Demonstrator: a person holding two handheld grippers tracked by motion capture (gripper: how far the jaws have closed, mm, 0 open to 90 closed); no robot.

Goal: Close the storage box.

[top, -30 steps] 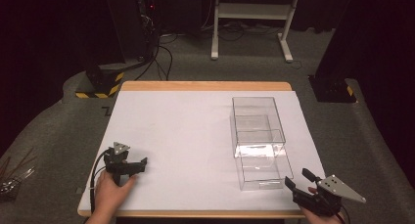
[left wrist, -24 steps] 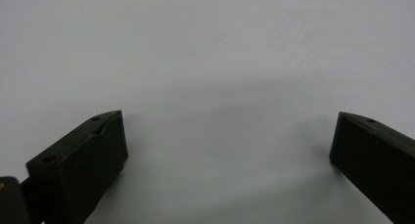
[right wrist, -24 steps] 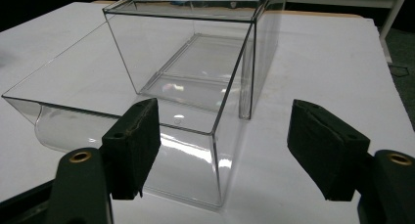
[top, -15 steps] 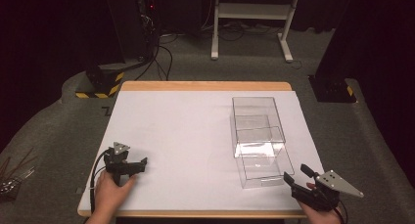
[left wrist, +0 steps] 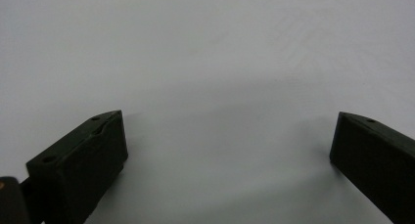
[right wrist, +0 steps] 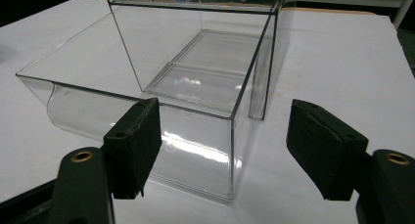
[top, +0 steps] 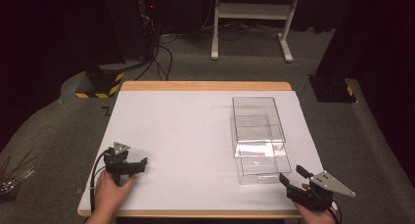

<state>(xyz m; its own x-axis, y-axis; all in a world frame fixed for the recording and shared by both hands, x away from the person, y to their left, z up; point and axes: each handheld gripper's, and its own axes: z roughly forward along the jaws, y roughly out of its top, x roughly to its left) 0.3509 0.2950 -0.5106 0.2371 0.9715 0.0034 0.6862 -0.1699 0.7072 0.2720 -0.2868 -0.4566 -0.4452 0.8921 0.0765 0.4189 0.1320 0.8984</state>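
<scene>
- The clear plastic drawer box [top: 258, 141] sits on the right half of the white-topped desk with a wooden edge [top: 186, 136]. It is made of a clear outer sleeve towards the far side and a clear inner drawer [top: 264, 168] pulled part-way out towards the person.
- In the right gripper view, the drawer [right wrist: 147, 111] has its open top up and its front wall curves in at the bottom. The sleeve [right wrist: 205, 53] rises behind it, with its opening over the drawer's back part.
- The right tongs [top: 293, 181] are at the near right corner of the desk, just beside the drawer's near right corner and pointing towards it. Their jaws stand wide apart and hold nothing. In their own view the right tongs [right wrist: 225, 145] frame that front corner of the drawer, which is between the jaws but further off; no touch can be made out.
- The left tongs [top: 139, 164] rest low over the near left part of the desk, well apart from the box, with a hand [top: 110, 192] behind them. In their own view the left tongs [left wrist: 227, 141] are spread wide over bare white surface and grip nothing.
</scene>
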